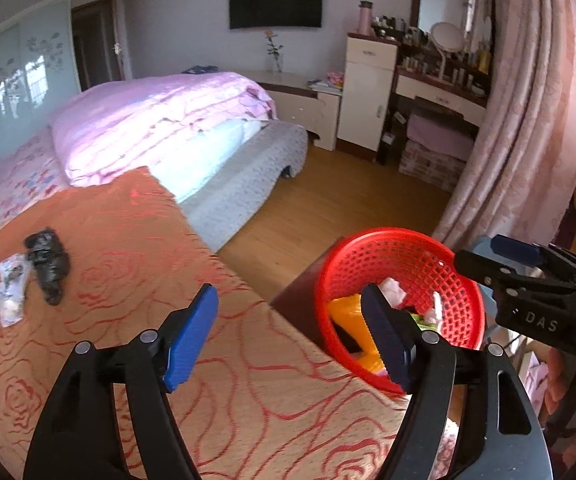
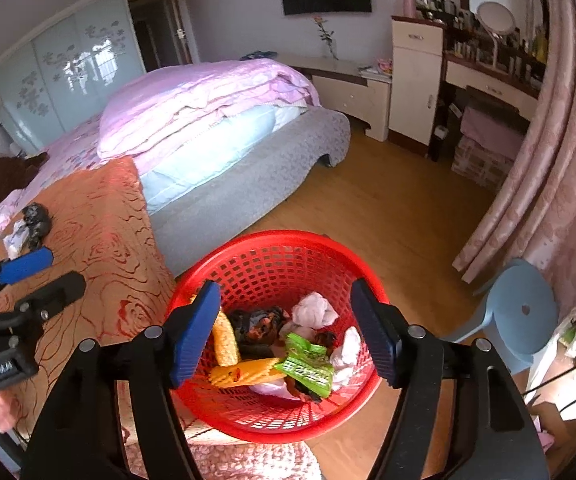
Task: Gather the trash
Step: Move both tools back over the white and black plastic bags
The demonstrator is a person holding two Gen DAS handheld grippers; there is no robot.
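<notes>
Two tools [image 2: 288,332] — one basket [image 2: 248,244]

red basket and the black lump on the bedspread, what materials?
Red basket: looks like moulded plastic, slightly glossy, with a regular open lattice wall and a smooth rim. Black lump: probably a crumpled thin plastic bag, judging by shiny creases; too small to be sure.

The basket [image 2: 276,248] stands just off the bed's [image 1: 136,240] corner, holding wrappers [image 2: 307,368] and crumpled paper [image 2: 313,308]; left of the basket, on the bed, a dark bag [image 1: 48,266] lies beside a clear packet [image 1: 10,294], while a stool [image 2: 523,312] stands to the basket's right.
</notes>
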